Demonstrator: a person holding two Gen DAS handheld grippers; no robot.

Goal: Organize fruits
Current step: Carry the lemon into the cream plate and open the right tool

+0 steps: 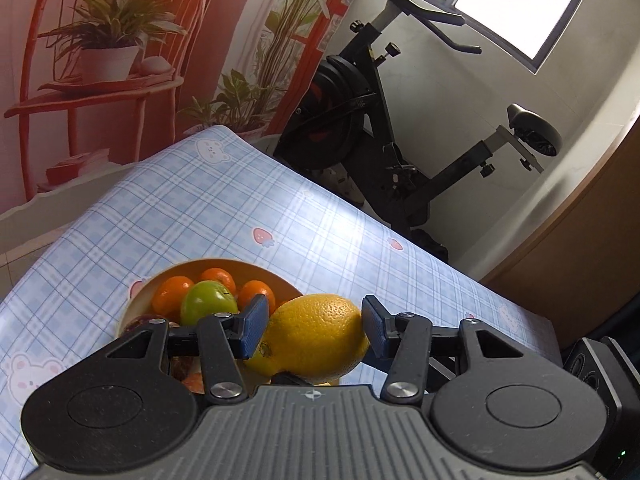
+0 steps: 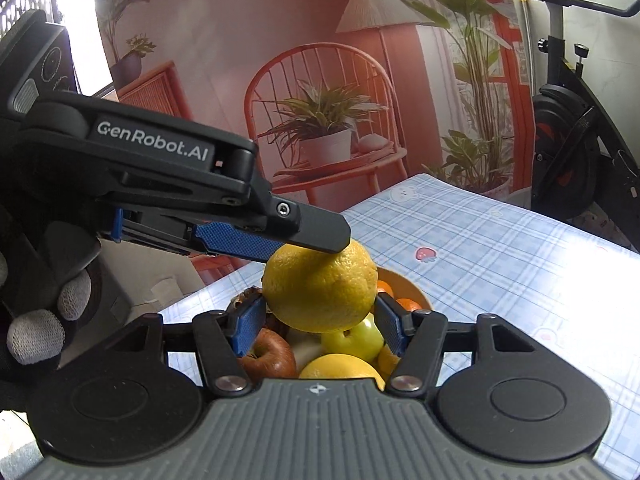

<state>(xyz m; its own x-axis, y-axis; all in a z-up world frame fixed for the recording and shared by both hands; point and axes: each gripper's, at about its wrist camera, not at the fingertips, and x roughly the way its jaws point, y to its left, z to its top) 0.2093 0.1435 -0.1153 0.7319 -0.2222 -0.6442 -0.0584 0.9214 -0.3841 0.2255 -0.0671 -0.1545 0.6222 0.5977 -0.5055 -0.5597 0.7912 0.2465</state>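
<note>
I am holding a large yellow, dimpled citrus fruit [image 1: 316, 338] between the blue pads of my left tongs [image 1: 315, 330], which are closing on it from both sides; seen from the right wrist, the same fruit [image 2: 320, 290] is hanging above the bowl with one left-hand finger [image 2: 324, 232] lying across its top. My right tongs [image 2: 318, 322] are flanking the lower part of that fruit, one blue pad at either side; I cannot tell whether those pads are pressing on it or merely standing beside it. Below, a round tan bowl [image 2: 416, 290] is sitting on the tabletop covered in blue checked cloth [image 1: 224, 216]. It is holding small orange tangerines [image 1: 172, 294], a green apple [image 1: 208, 302], a second, yellow-green apple [image 2: 354, 338], a red apple [image 2: 268, 354] and another yellow fruit [image 2: 340, 366]. My gloved left hand [image 2: 40, 304] is gripping the handle at the frame edge. A black exercise bike [image 1: 360, 104] is standing beyond the tabletop, beside a printed backdrop showing plants [image 1: 120, 40].
</note>
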